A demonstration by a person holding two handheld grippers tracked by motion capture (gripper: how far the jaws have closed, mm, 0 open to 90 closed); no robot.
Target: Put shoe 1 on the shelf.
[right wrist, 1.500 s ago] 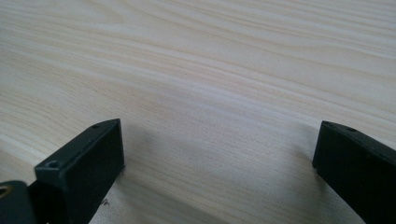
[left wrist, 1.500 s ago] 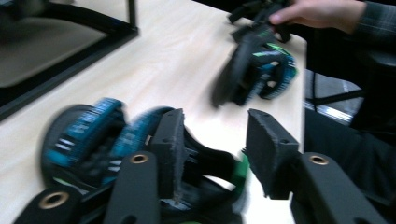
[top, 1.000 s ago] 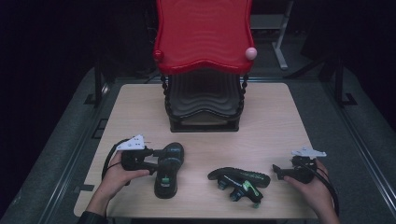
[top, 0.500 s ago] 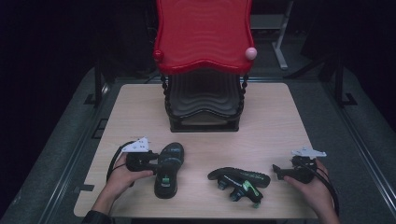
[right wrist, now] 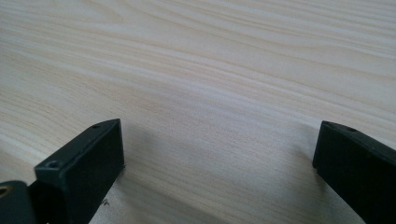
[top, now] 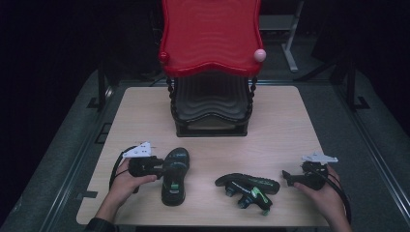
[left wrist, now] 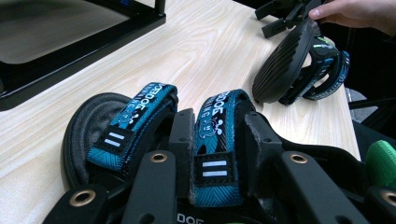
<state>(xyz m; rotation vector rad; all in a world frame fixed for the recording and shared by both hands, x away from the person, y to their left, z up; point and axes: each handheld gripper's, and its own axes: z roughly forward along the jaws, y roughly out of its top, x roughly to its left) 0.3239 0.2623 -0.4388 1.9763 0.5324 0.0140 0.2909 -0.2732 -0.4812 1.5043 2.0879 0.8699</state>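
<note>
A black sandal (top: 174,176) with blue straps lies flat at the front left of the table. My left gripper (top: 162,166) meets it from the left. In the left gripper view the jaws have just been closing, and the left gripper (left wrist: 219,135) now pinches the sandal's nearer blue strap (left wrist: 212,140) from both sides. The second sandal (top: 249,186) lies tipped on its side at the front middle, also seen as the ribbed sole (left wrist: 285,60). To its right my right gripper (top: 285,175) rests on the table, and the right gripper (right wrist: 219,140) stands open over bare wood.
A black rack (top: 210,104) with a red tray on top (top: 210,38) stands at the back middle of the wooden table (top: 280,125). Bare wood lies between the rack and the sandals. The table's front edge is close under both hands.
The left gripper's jaws have drawn in around the left sandal's strap. Both hands, the right gripper and the sandals stay where they were.
</note>
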